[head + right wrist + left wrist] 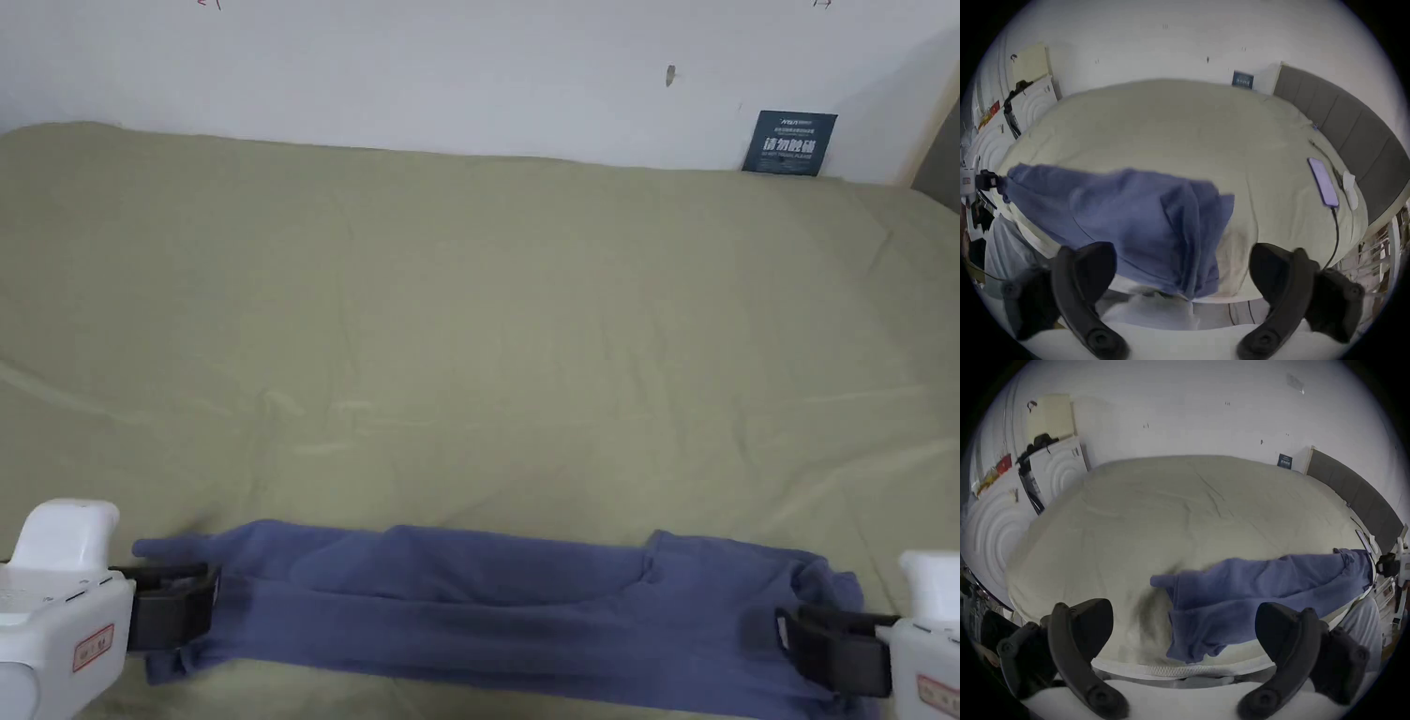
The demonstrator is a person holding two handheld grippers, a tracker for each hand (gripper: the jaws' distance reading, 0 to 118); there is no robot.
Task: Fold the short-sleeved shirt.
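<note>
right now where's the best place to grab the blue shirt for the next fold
Grip the blue shirt at its two short ends, one gripper from each outer side. It lies as a long narrow band along the near edge of the bed, so the ends are reachable. The left gripper and right gripper already sit there, open.

Dark blue sign [789, 142] leans against the white wall [469, 75] at the far right edge of the bed [469, 309]. It carries a small white logo line above one row of larger white characters; both too blurred to read.

Left hand-held gripper [173, 600]: small red-bordered label [93, 647] on its white body, print illegible.

Right hand-held gripper [825, 647]: similar red-bordered label [937, 694], illegible.

Faint red marks at the wall's top edge, unreadable.
</note>
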